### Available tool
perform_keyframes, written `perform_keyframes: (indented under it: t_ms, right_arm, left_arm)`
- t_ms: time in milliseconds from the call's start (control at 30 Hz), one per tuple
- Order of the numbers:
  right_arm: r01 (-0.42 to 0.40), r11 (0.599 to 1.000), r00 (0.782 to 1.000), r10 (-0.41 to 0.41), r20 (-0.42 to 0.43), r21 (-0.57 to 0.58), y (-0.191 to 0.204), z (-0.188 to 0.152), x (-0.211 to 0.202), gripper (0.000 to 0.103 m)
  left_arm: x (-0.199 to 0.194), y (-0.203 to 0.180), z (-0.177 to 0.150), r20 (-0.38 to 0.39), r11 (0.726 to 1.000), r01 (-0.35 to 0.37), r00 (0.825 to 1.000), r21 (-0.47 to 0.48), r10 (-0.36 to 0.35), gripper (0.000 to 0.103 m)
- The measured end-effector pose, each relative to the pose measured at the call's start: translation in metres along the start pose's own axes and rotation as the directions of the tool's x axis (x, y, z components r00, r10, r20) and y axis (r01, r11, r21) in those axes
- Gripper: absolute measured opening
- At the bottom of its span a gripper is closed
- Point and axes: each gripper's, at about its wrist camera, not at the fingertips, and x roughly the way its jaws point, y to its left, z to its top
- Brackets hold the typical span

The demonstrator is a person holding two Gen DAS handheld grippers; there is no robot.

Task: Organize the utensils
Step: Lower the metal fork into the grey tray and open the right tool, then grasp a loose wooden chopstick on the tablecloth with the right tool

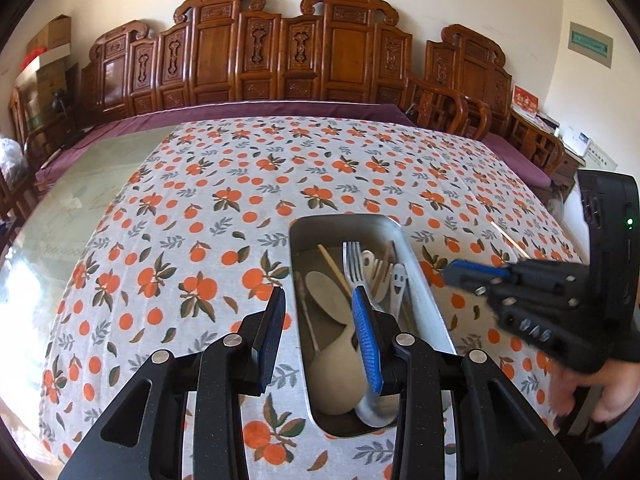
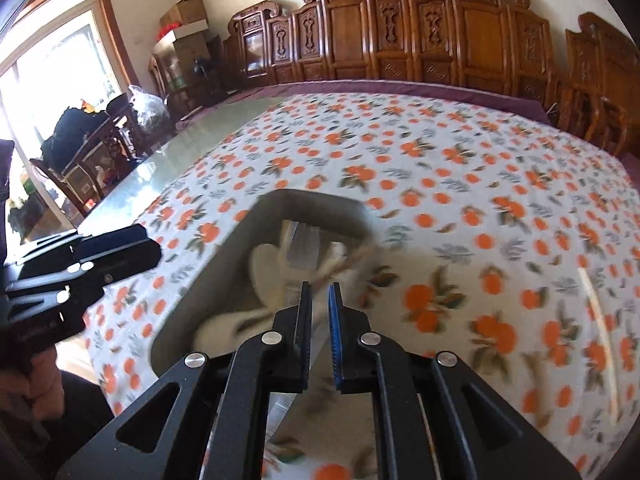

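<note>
Table point(image 1: 100, 200): it was wide, with a shiny bare part on the left.
Cloth point(image 1: 240, 184): it was white with orange fruit and covered most of the table.
Chairs point(image 1: 280, 52): carved wood chairs stood in a row behind the table.
Tray point(image 1: 424, 292): the metal tray sat on the cloth, near the front.
Utensils: a fork point(image 1: 353, 260), a wood spoon point(image 1: 326, 292) and sticks lay in the tray.
Left gripper point(image 1: 320, 316): its jaws were spread, one on each side of the tray's left wall, holding nothing.
Right gripper point(image 2: 320, 312): its jaws were almost together, with nothing in them, over the tray's right edge.
</note>
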Motion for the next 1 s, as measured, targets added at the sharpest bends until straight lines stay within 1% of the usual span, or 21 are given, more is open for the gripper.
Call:
perform_keyframes:
  t_ms: [67,133,167,200,233,300,333,400,433,533,600,767,967,1000]
  right_arm:
    - [0.039,0.999,0.999,-0.039,0.001,-0.005,-0.020,-0.006,-0.010,0.011]
    - [0.080,0.997,0.997,-0.080,-0.004,-0.001,-0.043,-0.012,-0.018,0.011]
    - [0.101,0.995,0.995,-0.101,-0.008,0.007,-0.057,-0.016,-0.022,0.011]
    - [0.113,0.993,0.994,-0.113,-0.008,0.013,-0.066,-0.019,-0.025,0.011]
    - [0.133,0.991,0.991,-0.133,-0.006,0.024,-0.081,-0.022,-0.030,0.011]
    - [0.169,0.985,0.986,-0.169,-0.009,0.044,-0.106,-0.027,-0.037,0.011]
    - [0.183,0.982,0.983,-0.183,-0.011,0.050,-0.115,-0.030,-0.039,0.011]
    - [0.215,0.975,0.977,-0.214,-0.017,0.062,-0.136,-0.035,-0.043,0.011]
    - [0.227,0.972,0.974,-0.226,-0.023,0.068,-0.146,-0.038,-0.044,0.011]
    - [0.257,0.963,0.966,-0.254,-0.049,0.085,-0.170,-0.046,-0.043,0.011]
    - [0.274,0.957,0.961,-0.269,-0.063,0.090,-0.182,-0.051,-0.042,0.018]
    - [0.313,0.944,0.948,-0.303,-0.101,0.107,-0.211,-0.064,-0.036,0.028]
    - [0.352,0.928,0.931,-0.334,-0.145,0.123,-0.233,-0.074,-0.030,0.029]
    - [0.353,0.928,0.930,-0.335,-0.150,0.122,-0.235,-0.075,-0.029,0.028]
  left_arm:
    - [0.000,-0.005,0.000,0.001,1.000,0.004,1.000,0.006,-0.004,0.039]
    - [0.000,-0.010,0.000,0.002,1.000,0.012,1.000,0.014,-0.012,0.042]
    - [0.001,-0.012,0.000,0.002,1.000,0.015,1.000,0.018,-0.015,0.046]
    - [0.001,-0.015,0.000,0.004,1.000,0.019,1.000,0.022,-0.019,0.054]
    - [0.000,-0.017,0.000,0.009,0.999,0.023,1.000,0.025,-0.024,0.058]
    - [-0.001,-0.022,0.000,0.015,0.999,0.030,0.999,0.032,-0.031,0.068]
    - [-0.001,-0.025,0.000,0.017,0.999,0.033,0.999,0.036,-0.034,0.070]
    - [0.000,-0.032,0.000,0.018,0.998,0.037,0.999,0.046,-0.037,0.081]
    - [0.000,-0.035,-0.001,0.020,0.998,0.038,0.999,0.050,-0.039,0.084]
    - [0.002,-0.045,-0.003,0.010,0.997,0.045,0.999,0.066,-0.046,0.085]
    - [0.004,-0.054,-0.005,-0.001,0.996,0.047,0.999,0.082,-0.047,0.085]
    - [0.006,-0.071,-0.009,-0.021,0.993,0.063,0.998,0.104,-0.061,0.085]
    - [0.008,-0.093,-0.014,-0.043,0.987,0.081,0.996,0.138,-0.076,0.085]
    - [0.008,-0.096,-0.014,-0.052,0.986,0.095,0.995,0.137,-0.089,0.085]
